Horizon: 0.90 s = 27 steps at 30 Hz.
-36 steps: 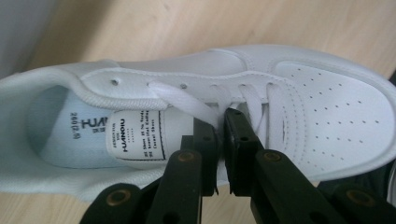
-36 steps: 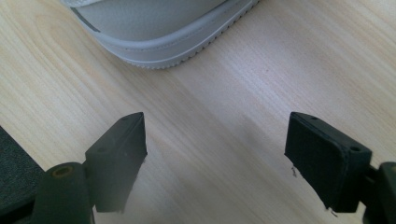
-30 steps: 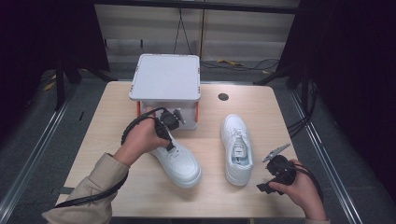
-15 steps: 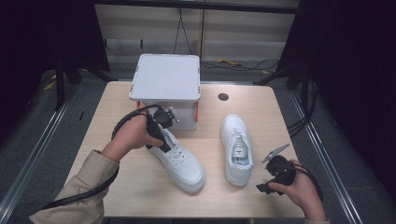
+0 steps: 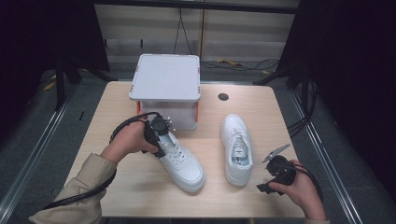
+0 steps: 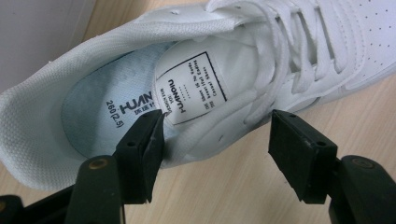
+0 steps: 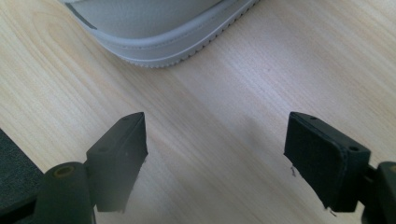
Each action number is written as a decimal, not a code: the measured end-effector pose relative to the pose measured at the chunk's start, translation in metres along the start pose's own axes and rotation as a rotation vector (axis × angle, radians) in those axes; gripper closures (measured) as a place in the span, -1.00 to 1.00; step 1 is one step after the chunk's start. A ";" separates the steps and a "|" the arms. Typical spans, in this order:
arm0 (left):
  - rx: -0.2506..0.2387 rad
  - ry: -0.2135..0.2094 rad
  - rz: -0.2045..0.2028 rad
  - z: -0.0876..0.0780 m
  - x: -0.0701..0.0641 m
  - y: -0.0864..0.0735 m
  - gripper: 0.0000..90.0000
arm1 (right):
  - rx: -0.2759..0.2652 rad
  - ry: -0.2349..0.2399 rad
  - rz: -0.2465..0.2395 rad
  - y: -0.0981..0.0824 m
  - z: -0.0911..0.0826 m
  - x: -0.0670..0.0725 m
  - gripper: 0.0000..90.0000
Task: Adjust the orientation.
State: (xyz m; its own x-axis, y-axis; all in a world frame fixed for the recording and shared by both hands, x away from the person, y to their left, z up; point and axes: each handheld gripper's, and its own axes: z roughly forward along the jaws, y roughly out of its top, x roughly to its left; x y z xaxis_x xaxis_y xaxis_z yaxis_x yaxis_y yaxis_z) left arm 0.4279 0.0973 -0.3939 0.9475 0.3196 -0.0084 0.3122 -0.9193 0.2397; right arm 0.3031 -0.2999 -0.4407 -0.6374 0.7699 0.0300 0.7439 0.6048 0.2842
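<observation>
Two white sneakers lie on the wooden table (image 5: 116, 186). The left sneaker (image 5: 183, 163) points toward the near right. My left gripper (image 5: 160, 148) is at its heel opening. In the left gripper view the left gripper (image 6: 217, 154) is open and straddles the sneaker's (image 6: 224, 56) side wall, one jaw inside over the insole and the other outside. The right sneaker (image 5: 237, 148) lies straight, toe toward me. My right gripper (image 5: 262, 187) rests low beside its toe. The right gripper (image 7: 215, 158) is open over bare wood, with the sneaker's toe (image 7: 159, 23) just ahead.
A white box (image 5: 166, 88) with a flat lid stands at the back middle of the table, just behind the left sneaker's heel. A small dark hole (image 5: 223, 96) sits in the tabletop to its right. Cables trail from both grippers.
My left gripper has come down and back toward me onto the left sneaker's heel opening. The sneaker has shifted slightly. The right hand and gripper have stayed put.
</observation>
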 end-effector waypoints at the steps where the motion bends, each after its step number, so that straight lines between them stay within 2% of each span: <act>1: 0.004 -0.001 -0.003 -0.001 0.000 0.000 -0.17 | -0.002 -0.002 -0.002 0.001 0.000 0.001 -0.54; 4: 0.006 0.012 -0.001 -0.001 -0.003 0.000 -0.14 | -0.009 -0.001 -0.005 0.001 -0.001 0.001 -0.55; 10: 0.008 0.013 -0.032 -0.001 -0.005 0.000 -0.10 | -0.004 0.002 0.000 0.001 0.000 0.001 -0.55; 14: 0.022 0.006 -0.015 -0.002 -0.004 -0.001 -0.09 | -0.006 0.003 -0.004 0.000 0.001 0.000 -0.55; 15: -0.002 0.001 0.035 -0.001 -0.001 -0.002 -0.11 | -0.008 0.004 -0.004 0.000 0.000 0.000 -0.55; 18: -0.017 -0.015 0.012 -0.001 -0.001 -0.005 -0.07 | -0.004 0.002 -0.003 0.001 0.000 0.001 -0.54; 20: 0.001 -0.010 0.022 -0.002 -0.003 -0.006 -0.03 | -0.006 0.003 -0.008 0.001 0.000 0.001 -0.55; 21: 0.036 0.010 0.032 -0.002 -0.007 -0.006 0.07 | -0.004 0.004 -0.008 0.001 0.001 0.001 -0.55; 22: 0.036 0.010 0.032 -0.002 -0.007 -0.006 0.18 | -0.004 0.004 -0.008 0.001 0.001 0.001 -0.55; 23: 0.062 0.020 0.014 -0.003 -0.009 -0.006 0.18 | -0.003 0.006 -0.011 0.002 0.002 0.001 -0.55; 25: 0.157 0.000 -0.032 -0.005 -0.014 -0.009 0.47 | -0.001 0.009 -0.010 0.001 0.002 0.001 -0.55; 26: 0.157 0.000 -0.032 -0.005 -0.014 -0.009 0.54 | -0.001 0.009 -0.010 0.001 0.002 0.001 -0.55; 27: 0.159 -0.024 -0.051 -0.007 -0.018 -0.014 0.60 | -0.003 0.009 -0.007 0.001 0.002 0.001 -0.54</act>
State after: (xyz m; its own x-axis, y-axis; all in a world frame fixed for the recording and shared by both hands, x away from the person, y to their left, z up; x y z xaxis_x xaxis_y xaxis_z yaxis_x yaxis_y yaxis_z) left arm 0.4057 0.1063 -0.3904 0.9309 0.3629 -0.0407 0.3651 -0.9274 0.0815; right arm 0.3036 -0.2983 -0.4419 -0.6442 0.7639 0.0372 0.7391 0.6093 0.2871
